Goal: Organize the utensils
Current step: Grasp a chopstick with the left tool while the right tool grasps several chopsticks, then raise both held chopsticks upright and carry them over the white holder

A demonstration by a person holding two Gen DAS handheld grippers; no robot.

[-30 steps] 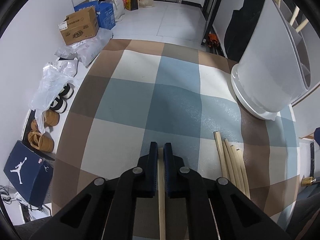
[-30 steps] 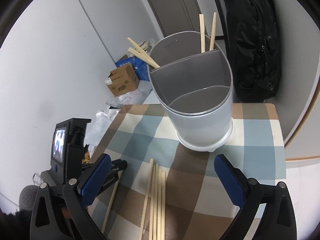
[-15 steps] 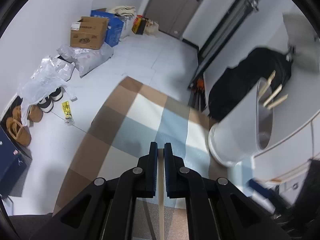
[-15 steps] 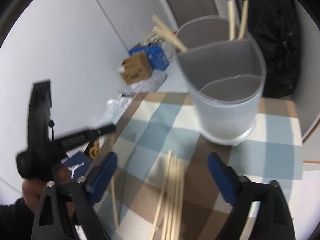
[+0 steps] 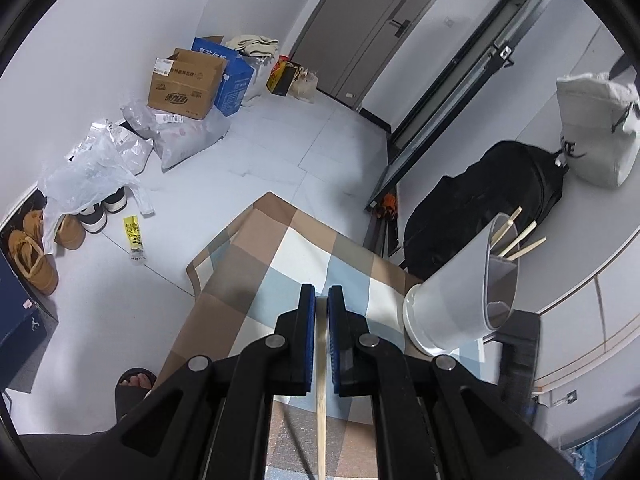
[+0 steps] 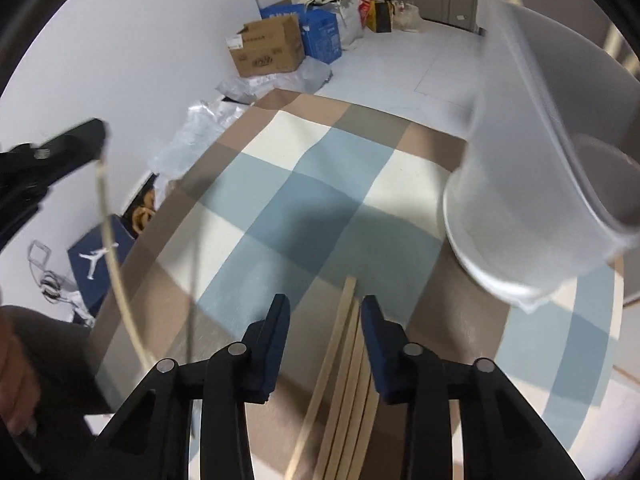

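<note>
Chopsticks, pale bare wood with squared tips, lie in a loose bundle side by side on the checked tablecloth, whose matte weave runs in blocks of brown, cream and pale blue. The cloth covers a small table in a room with white walls, a light tiled floor and a grey door. Against the wall sit a cardboard box, a blue carton, crumpled plastic bags and shoes; a black backpack leans by the far edge of the table.

A smooth, translucent white plastic utensil holder, round with inner dividers, stands on the cloth near the bundle; a few more chopsticks poke up from its back compartment.

The left gripper is clamped tight on a single chopstick, lifted clear of the table. A second ago that view looked almost straight down at the cloth; now it tilts up toward the door and holder.

The right gripper, wide apart a second ago and higher up, has dropped over the bundle, and its blue-padded jaws have just been closing around the chopstick ends. The pads sit either side of them, not yet pressing.
</note>
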